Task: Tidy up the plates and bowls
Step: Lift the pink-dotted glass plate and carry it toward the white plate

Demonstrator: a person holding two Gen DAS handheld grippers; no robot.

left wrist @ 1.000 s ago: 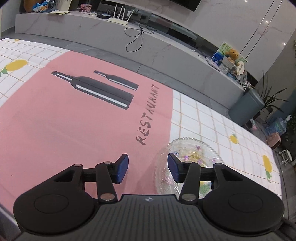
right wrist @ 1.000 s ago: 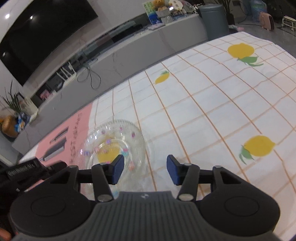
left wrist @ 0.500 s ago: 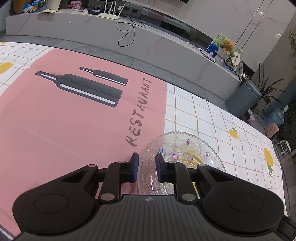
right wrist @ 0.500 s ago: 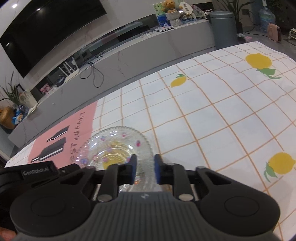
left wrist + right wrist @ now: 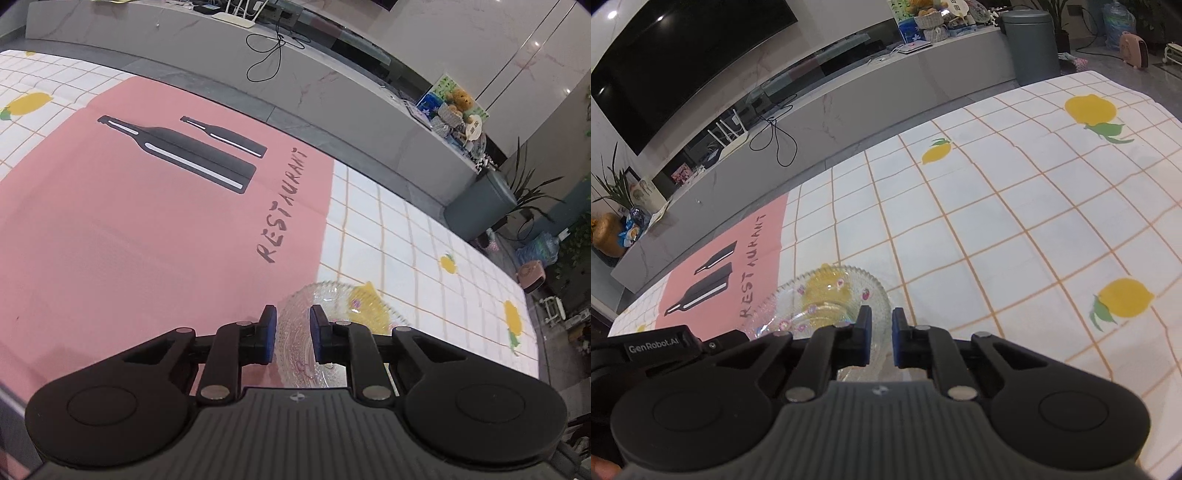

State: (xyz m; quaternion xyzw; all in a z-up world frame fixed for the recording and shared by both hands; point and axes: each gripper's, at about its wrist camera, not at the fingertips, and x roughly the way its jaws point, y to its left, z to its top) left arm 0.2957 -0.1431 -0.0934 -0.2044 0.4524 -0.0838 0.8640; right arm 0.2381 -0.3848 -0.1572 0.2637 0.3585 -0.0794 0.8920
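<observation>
Beside the pink RESTAURANT mat, left view: glass plate straddles the mat edge on the counter; left gripper fingers pinch its near rim.

Right view: right gripper fingers pinch the plate rim too. Plate empty; likely stiff, slippery, fragile.

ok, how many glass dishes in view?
1. A clear glass plate sits where the pink mat meets the lemon tablecloth, with the left gripper and right gripper on opposite rims. More may be hidden behind the grippers.
</observation>
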